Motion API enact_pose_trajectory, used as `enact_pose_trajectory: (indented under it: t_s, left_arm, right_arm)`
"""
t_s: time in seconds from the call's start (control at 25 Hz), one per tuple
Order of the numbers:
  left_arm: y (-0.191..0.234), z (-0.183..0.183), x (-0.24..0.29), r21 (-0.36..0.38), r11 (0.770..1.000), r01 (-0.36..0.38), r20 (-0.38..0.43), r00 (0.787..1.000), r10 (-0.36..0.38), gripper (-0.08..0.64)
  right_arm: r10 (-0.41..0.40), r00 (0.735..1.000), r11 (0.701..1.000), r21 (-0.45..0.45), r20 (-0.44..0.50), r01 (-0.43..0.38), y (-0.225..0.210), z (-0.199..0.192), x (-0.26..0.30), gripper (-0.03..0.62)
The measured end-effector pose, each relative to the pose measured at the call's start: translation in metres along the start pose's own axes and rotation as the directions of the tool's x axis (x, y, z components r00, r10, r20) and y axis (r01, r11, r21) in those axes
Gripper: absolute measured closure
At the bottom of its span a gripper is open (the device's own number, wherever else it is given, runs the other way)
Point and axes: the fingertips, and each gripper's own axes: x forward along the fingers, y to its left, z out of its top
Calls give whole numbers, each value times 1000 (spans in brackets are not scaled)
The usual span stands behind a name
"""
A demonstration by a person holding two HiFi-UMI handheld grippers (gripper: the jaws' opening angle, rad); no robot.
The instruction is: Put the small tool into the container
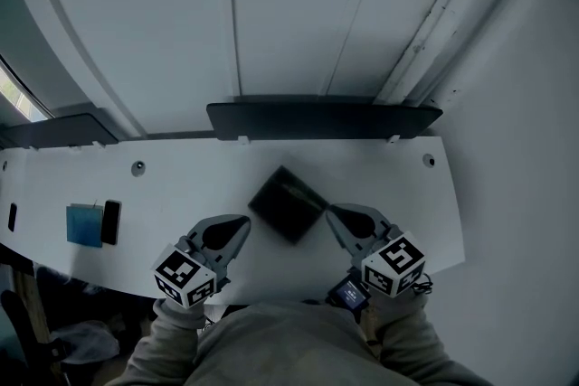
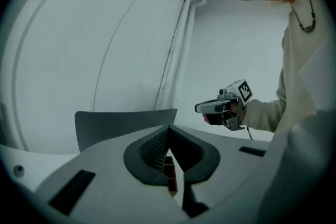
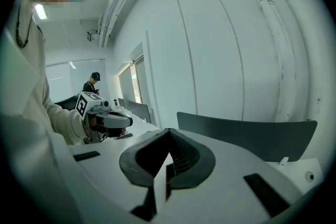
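Small tool: not identifiable in any view. It may lie inside the dark container [image 1: 288, 204], whose interior reads as a flat black square from the head view, or somewhere out of sight; the frames fit either case. Judged from the task wording alone, it should be light and easily pinched, liable to slip or tip if caught near one end. A hold across its middle would be safest, though its shape and stiffness cannot be assessed.

The container sits near the middle of the white bench [image 1: 181, 181], turned corner-on to the person. The left gripper [image 1: 242, 223] and the right gripper [image 1: 333, 214] are just beside it on either side. Each gripper view shows its own jaws clenched tip to tip with nothing between them, raised clear of the bench surface.

Surroundings: a blue block [image 1: 84, 225] with a slim black item [image 1: 110, 221] touching its right side lies well apart at the left. A dark panel [image 1: 321, 117] runs along the far edge of the bench. Nothing stands between either gripper and the container. In the right gripper view a second person stands far off in the background.
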Motion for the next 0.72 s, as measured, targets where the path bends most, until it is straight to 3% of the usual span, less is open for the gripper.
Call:
enact_pose_trajectory:
  t_s: [0.24, 0.44, 0.72]
  left_arm:
    - [9, -11, 1, -37, 999, -36, -44, 998, 34, 560]
    - [3, -10, 3, -25, 1000, -14, -36, 999, 13, 559]
    - [16, -30, 6, -53, 997, -48, -99, 994, 43, 560]
  right_arm:
    - [-21, 1000, 1000, 3, 3, 21, -5, 0, 0, 573]
    - [-19, 1000, 1000, 4, -5, 19, -8, -3, 0, 573]
    - [-38, 999, 998, 40, 5, 37, -19, -6, -2, 573]
